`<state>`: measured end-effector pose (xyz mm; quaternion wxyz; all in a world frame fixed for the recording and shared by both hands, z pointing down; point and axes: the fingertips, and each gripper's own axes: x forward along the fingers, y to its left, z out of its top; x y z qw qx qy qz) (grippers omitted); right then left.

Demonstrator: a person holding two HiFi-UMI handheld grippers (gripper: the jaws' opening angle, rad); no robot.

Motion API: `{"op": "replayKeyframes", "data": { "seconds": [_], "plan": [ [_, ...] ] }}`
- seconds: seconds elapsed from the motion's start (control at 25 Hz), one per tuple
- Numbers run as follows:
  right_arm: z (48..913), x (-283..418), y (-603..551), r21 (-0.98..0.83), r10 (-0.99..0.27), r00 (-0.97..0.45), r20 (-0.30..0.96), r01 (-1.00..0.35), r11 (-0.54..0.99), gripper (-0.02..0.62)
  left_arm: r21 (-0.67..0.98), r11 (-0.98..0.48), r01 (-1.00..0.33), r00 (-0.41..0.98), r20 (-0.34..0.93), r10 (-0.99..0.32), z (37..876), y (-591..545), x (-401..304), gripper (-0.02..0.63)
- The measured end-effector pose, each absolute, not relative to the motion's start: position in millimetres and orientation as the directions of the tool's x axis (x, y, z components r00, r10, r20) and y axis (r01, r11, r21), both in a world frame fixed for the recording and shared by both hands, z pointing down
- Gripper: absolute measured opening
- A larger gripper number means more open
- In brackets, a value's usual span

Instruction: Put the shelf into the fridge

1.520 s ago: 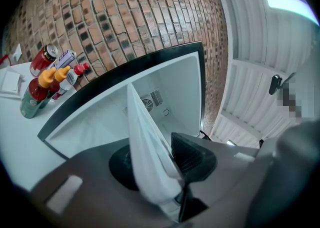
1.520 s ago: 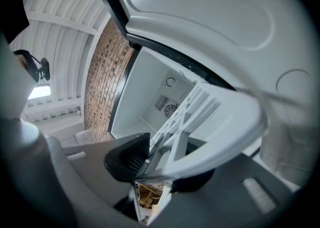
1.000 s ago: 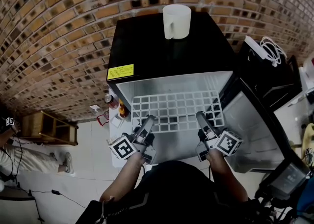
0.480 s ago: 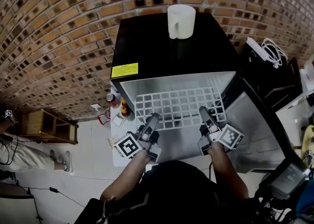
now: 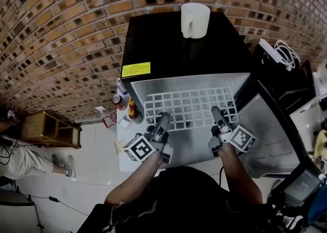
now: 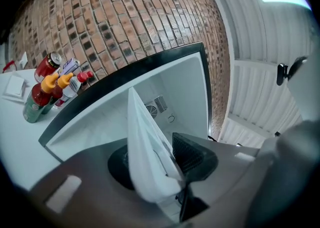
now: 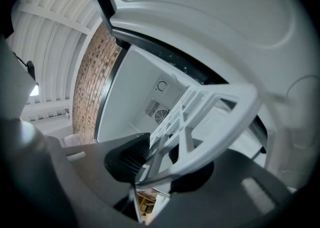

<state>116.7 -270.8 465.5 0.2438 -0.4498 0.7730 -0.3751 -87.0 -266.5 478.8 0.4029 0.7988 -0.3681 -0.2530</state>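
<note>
The white grid shelf lies level inside the open black fridge, with its front edge toward me. My left gripper is at the shelf's front left. In the left gripper view the shelf's edge still lies between the left gripper pads. Those jaws have just been opening and sit loosely round it. My right gripper is at the front right. In the right gripper view the right gripper is shut on a bar of the shelf.
A white mug stands on the fridge top. The fridge door hangs open at the right. Bottles and a can stand on a white surface left of the fridge. A brick wall is behind, and a seated person is far left.
Both grippers and the shelf have stayed at the fridge mouth. Only the head view has shifted slightly.
</note>
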Motion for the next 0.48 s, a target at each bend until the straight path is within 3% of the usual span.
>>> {"op": "replayKeyframes", "data": {
  "seconds": [0.32,0.48],
  "plan": [
    [480.5,125.2,-274.6,-0.824,-0.916,-0.394,0.076,-0.542,0.165,0.132,0.848,-0.391,-0.357,0.604,-0.110,-0.789,476.0,-275.5,-86.4,0.106],
    [473.5,124.2,-278.0,-0.794,-0.915,-0.401,0.040,-0.568,0.215,0.132,0.824,-0.409,-0.393,0.587,-0.118,-0.801,472.2,-277.5,-89.4,0.109]
  ]
}}
